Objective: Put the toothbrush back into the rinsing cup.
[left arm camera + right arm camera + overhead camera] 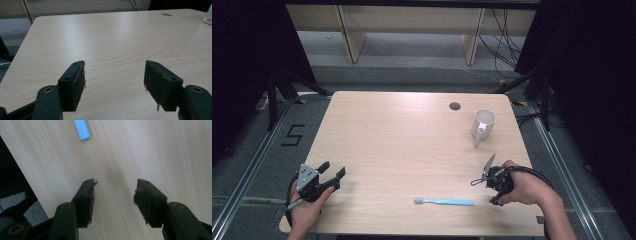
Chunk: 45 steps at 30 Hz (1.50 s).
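The light-blue plastic toothbrush [444, 202] lies flat on the pale wooden tabletop [402, 140], just left of the right claw [482, 175], whose jaws gape wide and empty. The left claw [332, 172] waits equally wide, well left of the toothbrush. So thin and low a handle could skid away if the jaws close crooked.

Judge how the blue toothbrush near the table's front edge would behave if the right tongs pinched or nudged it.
The toothbrush looks thin and light, so a nudge would probably slide or spin it on the smooth table. It lies flat, so pinching it may be fiddly. The right tongs are open nearby.
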Each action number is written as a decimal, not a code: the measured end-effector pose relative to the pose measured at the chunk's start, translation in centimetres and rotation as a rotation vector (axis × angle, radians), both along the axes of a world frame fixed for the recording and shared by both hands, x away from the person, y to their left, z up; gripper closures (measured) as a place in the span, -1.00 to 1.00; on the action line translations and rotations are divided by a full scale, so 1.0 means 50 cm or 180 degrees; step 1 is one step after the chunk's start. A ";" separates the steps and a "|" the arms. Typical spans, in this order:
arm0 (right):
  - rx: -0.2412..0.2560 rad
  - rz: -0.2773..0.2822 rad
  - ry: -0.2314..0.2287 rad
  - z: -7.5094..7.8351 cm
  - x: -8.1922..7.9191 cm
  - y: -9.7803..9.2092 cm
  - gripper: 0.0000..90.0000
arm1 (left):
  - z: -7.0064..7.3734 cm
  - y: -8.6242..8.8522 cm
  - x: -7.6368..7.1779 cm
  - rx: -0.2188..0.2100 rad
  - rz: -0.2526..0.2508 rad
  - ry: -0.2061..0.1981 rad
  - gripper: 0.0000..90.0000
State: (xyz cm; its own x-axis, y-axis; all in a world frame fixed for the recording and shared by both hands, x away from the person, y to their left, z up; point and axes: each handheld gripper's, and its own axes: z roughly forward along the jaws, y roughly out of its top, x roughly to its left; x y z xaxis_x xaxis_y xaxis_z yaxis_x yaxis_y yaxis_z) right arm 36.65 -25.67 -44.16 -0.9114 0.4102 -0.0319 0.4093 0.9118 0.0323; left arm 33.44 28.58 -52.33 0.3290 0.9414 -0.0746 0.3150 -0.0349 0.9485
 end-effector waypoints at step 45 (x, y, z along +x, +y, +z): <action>-0.0218 0.0802 0.0284 0.003 0.016 0.178 0.25 | 0.000 0.000 0.000 0.0000 -0.0012 0.0002 -0.27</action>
